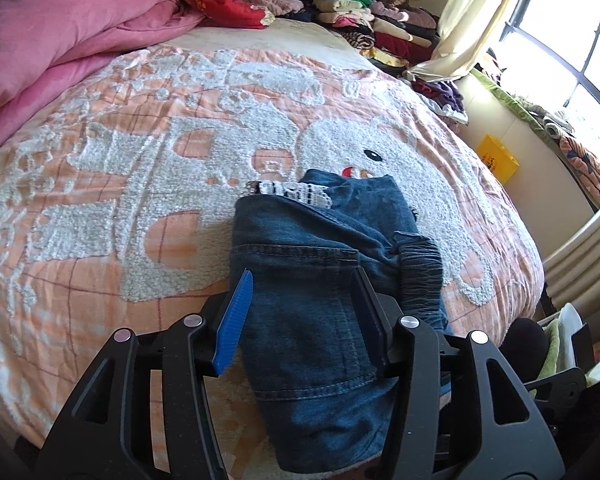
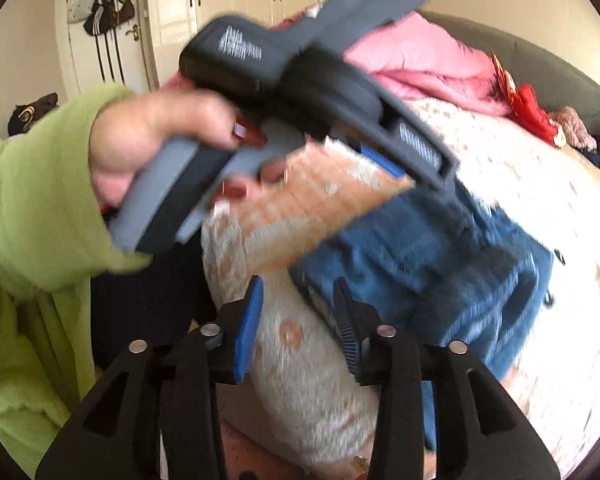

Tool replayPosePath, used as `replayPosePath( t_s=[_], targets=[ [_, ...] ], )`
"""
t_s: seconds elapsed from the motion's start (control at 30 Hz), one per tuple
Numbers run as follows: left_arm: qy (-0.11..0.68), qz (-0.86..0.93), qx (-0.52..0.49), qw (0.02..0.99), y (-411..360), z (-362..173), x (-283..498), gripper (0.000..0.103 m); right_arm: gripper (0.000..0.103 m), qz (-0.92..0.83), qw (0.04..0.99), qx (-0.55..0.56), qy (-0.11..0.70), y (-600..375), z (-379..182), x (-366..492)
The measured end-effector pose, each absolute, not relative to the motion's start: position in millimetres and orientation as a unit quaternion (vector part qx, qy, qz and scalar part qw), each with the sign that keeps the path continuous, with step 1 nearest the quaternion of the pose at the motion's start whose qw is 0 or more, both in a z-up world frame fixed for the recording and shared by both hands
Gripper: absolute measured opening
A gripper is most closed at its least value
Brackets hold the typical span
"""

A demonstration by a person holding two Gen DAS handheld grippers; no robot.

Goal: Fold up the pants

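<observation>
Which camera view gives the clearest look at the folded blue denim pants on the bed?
The left wrist view: the folded blue denim pants lie sharp and nearly whole, pocket stitching visible. The right wrist view shows them blurred and partly hidden behind the other gripper.

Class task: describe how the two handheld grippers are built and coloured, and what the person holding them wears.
Both the left gripper and right gripper have black linkage arms with silver pivot pins and ribbed blue pads. From outside, the left one shows a grey-and-black body with white lettering. The person wears a green fleece sleeve and red nail polish.
</observation>
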State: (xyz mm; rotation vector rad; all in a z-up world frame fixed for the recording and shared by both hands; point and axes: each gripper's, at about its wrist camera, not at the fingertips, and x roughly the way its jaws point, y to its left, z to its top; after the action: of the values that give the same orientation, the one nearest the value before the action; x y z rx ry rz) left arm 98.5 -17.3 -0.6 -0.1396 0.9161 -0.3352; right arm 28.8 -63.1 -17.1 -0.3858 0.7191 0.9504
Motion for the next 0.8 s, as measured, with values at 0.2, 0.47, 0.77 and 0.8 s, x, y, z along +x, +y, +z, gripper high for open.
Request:
replayPosePath(
  t_s=[0.2, 0.47, 0.77, 0.8],
  targets=[
    [0.443, -0.156, -0.072, 0.880, -13, -4, 97, 0.043, 0.047, 0.440, 0.787, -0.223, 0.371, -28, -50, 51],
    [0.432, -0.154, -0.078, 0.885, -8, 3, 90, 0.048, 0.046, 0.453, 0.781, -0.183, 0.389, -47, -43, 39],
    [0.396, -0.145, -0.077, 0.903, -4, 31, 73, 0.070, 0.060, 0.443, 0.813, -0.137, 0.353, -86, 4, 25],
    [0.394, -0.144, -0.077, 0.905, -3, 34, 71, 0.073, 0.061, 0.439, 0.817, -0.138, 0.348, -91, 10, 25]
  ],
)
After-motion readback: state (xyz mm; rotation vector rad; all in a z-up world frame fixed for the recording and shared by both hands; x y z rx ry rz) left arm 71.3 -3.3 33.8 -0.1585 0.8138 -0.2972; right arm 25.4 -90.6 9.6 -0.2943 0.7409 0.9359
